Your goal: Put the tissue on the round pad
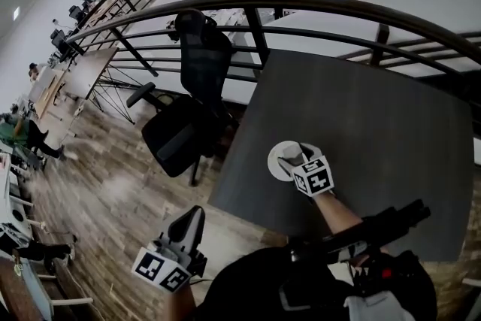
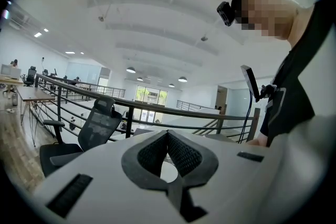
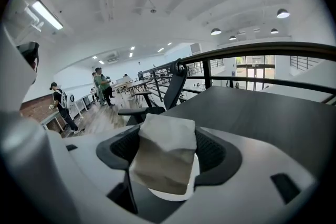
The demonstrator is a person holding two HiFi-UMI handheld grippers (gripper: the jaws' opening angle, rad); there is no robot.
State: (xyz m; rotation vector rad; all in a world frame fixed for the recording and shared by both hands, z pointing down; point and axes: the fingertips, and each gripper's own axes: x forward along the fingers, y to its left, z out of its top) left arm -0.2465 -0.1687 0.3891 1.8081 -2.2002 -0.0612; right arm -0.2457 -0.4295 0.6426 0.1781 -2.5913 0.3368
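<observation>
No legible text, label, brand, number or sign in any view.

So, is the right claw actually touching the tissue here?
Touching. The right gripper view shows the tissue pinched between the two jaws of the right claw, pressed against both, with the round pad showing behind it.

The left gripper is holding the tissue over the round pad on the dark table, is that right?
No, the right gripper holds the tissue, as the right gripper view shows; the left gripper is shut on nothing. The rest stands: it is over the round pad on the dark table.
</observation>
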